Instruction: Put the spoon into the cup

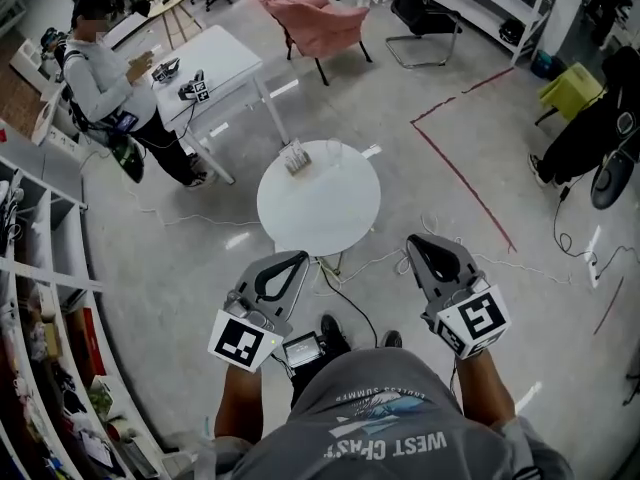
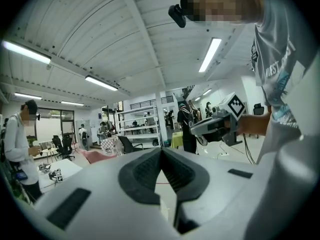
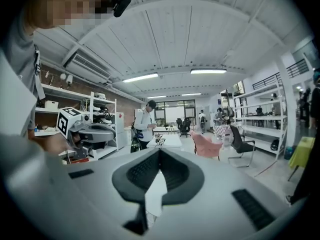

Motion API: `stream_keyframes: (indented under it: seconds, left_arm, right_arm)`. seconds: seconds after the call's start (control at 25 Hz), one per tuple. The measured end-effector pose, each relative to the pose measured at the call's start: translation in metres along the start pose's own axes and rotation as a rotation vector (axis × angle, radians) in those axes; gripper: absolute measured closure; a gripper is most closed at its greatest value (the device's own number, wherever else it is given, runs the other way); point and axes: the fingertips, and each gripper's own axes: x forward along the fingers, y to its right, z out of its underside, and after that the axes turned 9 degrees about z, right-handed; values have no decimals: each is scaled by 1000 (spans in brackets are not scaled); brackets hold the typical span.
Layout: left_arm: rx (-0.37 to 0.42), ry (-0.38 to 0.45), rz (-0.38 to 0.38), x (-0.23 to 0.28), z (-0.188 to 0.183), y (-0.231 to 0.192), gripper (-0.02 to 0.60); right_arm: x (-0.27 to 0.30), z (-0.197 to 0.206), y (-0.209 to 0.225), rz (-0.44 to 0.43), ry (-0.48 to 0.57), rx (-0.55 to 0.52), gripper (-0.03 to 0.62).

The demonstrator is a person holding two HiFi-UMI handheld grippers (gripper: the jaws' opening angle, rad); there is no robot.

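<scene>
The left gripper (image 1: 298, 257) has its dark jaws pressed together tip to tip with nothing between them. The right gripper (image 1: 413, 241) is closed the same way and is also empty. Both are held close to the person's body. Ahead of them, well apart, stands the round white surface (image 1: 320, 213). On its side farthest from the grippers sit a small tan holder (image 1: 295, 157) and what looks like a clear glass cup (image 1: 333, 151). The spoon is too small to make out.

Your left gripper (image 2: 161, 153) points out across the room, jaw tips together, nothing between them. Your right gripper (image 2: 199, 128) hangs off to the right; a person (image 2: 17, 144) stands by a white table (image 2: 70, 167) far left.
</scene>
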Motion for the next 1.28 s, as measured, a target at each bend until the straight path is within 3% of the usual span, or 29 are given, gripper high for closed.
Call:
stream_keyframes:
  seconds: [0.4,0.84,1.04,1.28]
  left_arm:
    - [-9,21,71,-18,16,-45,579]
    - [-6,79,162,-16,20,-64,578]
    - [-23,76,156,-11,20,-67,578]
    - [-36,50,86,-7,23,-86,578]
  right_arm:
    - [30,-6,-22,86,-7,-18,592]
    - [39,-13,-36,161,-23,-49,592]
    - [41,-18,-27,162,-37,-49,592]
    - [74,-18,-19,85,-41,-32,592]
